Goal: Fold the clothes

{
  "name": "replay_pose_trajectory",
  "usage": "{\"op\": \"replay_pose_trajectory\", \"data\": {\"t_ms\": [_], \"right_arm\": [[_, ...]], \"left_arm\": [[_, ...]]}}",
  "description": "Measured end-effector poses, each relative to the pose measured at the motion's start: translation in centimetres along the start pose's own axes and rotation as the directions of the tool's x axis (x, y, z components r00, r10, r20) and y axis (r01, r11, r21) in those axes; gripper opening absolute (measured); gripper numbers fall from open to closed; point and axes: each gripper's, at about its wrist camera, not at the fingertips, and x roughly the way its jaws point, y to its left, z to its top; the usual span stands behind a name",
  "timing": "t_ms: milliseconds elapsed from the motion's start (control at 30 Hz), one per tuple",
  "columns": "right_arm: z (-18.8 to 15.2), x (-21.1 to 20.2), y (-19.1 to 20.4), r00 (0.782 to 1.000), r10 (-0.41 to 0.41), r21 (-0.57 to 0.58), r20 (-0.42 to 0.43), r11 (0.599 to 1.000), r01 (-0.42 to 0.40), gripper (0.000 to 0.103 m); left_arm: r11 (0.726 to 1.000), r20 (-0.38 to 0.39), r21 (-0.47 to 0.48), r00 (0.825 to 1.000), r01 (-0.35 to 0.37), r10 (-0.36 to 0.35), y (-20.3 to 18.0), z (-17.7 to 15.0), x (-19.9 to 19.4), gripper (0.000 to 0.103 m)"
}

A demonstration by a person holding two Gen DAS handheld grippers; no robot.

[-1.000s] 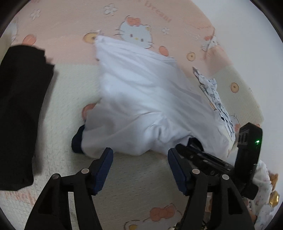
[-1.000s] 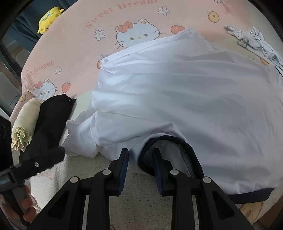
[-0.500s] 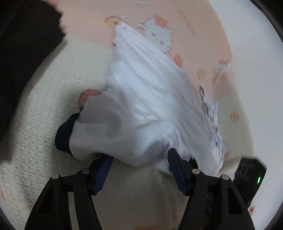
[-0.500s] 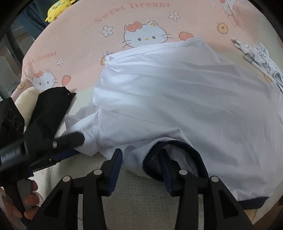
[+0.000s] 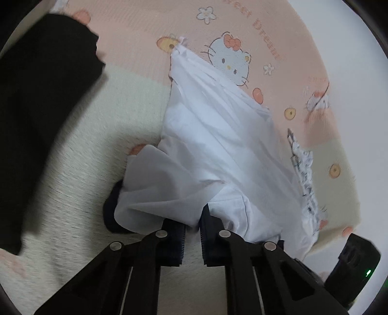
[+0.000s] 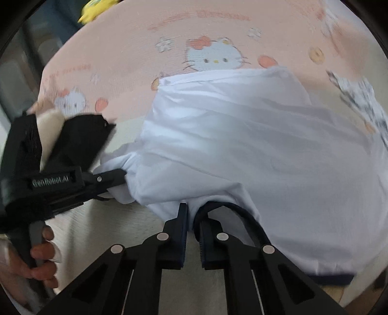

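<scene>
Starting at the far left, we are seeing a black garment point(image 5: 36, 121) lying on the cream and pink cartoon-cat bed sheet point(image 5: 84, 145), well apart from the white T-shirt point(image 5: 218, 150) that we are folding. In the right wrist view a cream rolled cloth point(image 6: 49, 130) is lying just beside that black garment, and a yellow plush toy point(image 6: 97, 9) is sitting at the far edge of the bed. We are holding the left gripper point(image 5: 192, 220) at the shirt's near left part, where a dark-trimmed sleeve is sticking out to the left; its jaws are pressed almost together, pinching a fold of white fabric. In the right wrist view a hand point(image 6: 36, 261) is gripping that tool's handle. The shirt is lying in the middle of the sheet with its long axis running near to far: the navy collar point(image 6: 242, 218) is pointing toward us at the near edge, and the hem is reaching the pink band beside the printed cat face. We are holding the right gripper point(image 6: 192, 218) at the collar's left side, and its jaws are closing, with white cloth at the neckline caught between them. Farther right, a small white garment with dark print point(image 6: 363, 97) is lying on the sheet just beside the shirt's right edge.
</scene>
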Motion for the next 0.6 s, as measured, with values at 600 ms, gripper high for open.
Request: {"op": "replay_pose_trajectory", "data": {"t_ms": [600], "right_arm": [[-3.8, -0.3, 0.7, 0.972, 0.001, -0.001, -0.235, 1.000, -0.001, 0.004]], "left_arm": [[0.997, 0.016, 0.032, 0.998, 0.066, -0.066, 3.3, -1.3, -3.6, 0.005]]}}
